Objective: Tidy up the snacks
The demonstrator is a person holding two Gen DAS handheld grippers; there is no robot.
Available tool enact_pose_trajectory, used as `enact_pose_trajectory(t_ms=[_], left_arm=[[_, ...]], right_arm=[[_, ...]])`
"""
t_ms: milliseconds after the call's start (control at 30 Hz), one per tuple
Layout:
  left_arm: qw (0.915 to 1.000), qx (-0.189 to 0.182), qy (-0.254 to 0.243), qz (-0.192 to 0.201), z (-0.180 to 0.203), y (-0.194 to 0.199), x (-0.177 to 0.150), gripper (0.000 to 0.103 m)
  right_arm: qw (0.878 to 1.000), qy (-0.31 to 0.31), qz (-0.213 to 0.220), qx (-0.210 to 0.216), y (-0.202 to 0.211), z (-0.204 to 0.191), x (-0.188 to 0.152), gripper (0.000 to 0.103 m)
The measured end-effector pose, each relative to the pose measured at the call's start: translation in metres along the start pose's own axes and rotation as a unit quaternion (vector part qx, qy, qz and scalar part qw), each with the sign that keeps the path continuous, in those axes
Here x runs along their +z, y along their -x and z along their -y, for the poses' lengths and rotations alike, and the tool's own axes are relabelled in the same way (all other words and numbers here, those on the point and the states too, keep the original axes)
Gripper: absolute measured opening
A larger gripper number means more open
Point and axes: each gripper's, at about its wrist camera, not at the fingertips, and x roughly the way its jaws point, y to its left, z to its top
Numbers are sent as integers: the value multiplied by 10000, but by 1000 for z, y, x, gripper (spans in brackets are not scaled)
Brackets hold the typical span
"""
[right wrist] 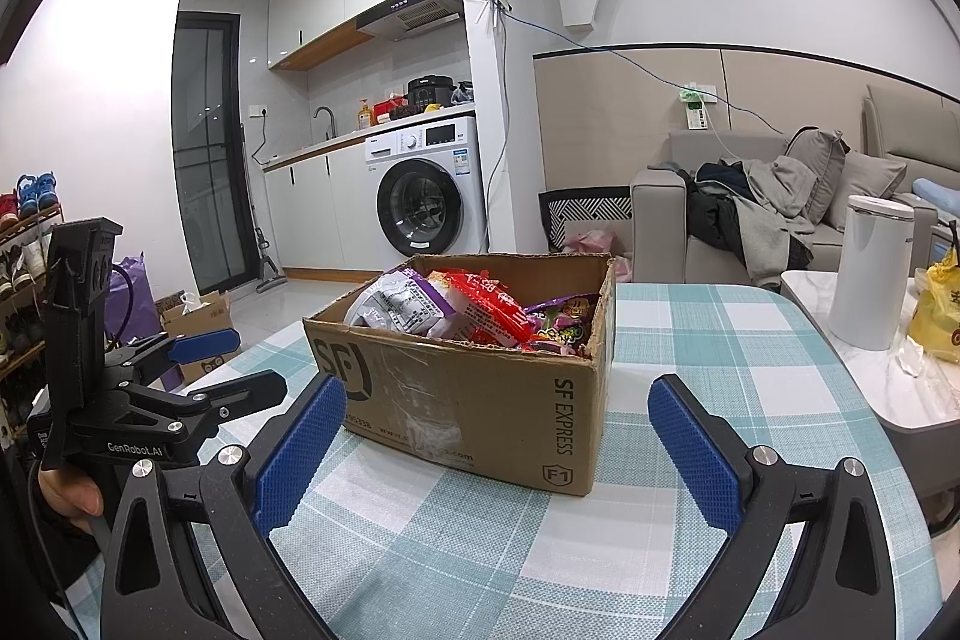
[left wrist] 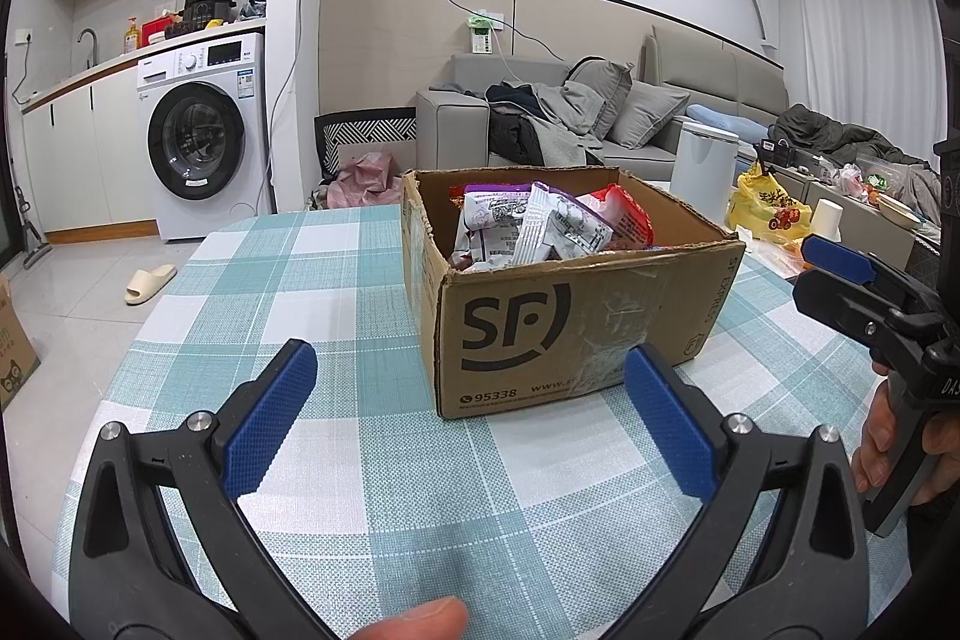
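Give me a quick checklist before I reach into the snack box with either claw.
1. Left claw open and holding nothing: ok.
2. Right claw open and holding nothing: ok.
3. Cardboard box top open, nothing over it: ok.
4. Snack packets reachable, piled up to the rim: ok.
5. Checked tablecloth beside the box free for sorting: ok.
6. Which packets lie underneath: cannot tell.

You can't see the lower snack packets [right wrist: 480,310]; the cardboard box [right wrist: 480,400] walls hide them. Your right gripper [left wrist: 840,274] is cut off at the left view's edge.
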Motion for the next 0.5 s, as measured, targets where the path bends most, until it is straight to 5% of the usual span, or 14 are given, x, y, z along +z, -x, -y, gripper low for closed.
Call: enact_pose_trajectory(t_ms=[500], left_arm=[[10000, 3, 42, -4, -1, -1, -2, 102]], right_arm=[[10000, 1, -8, 0, 0, 0, 0, 103]])
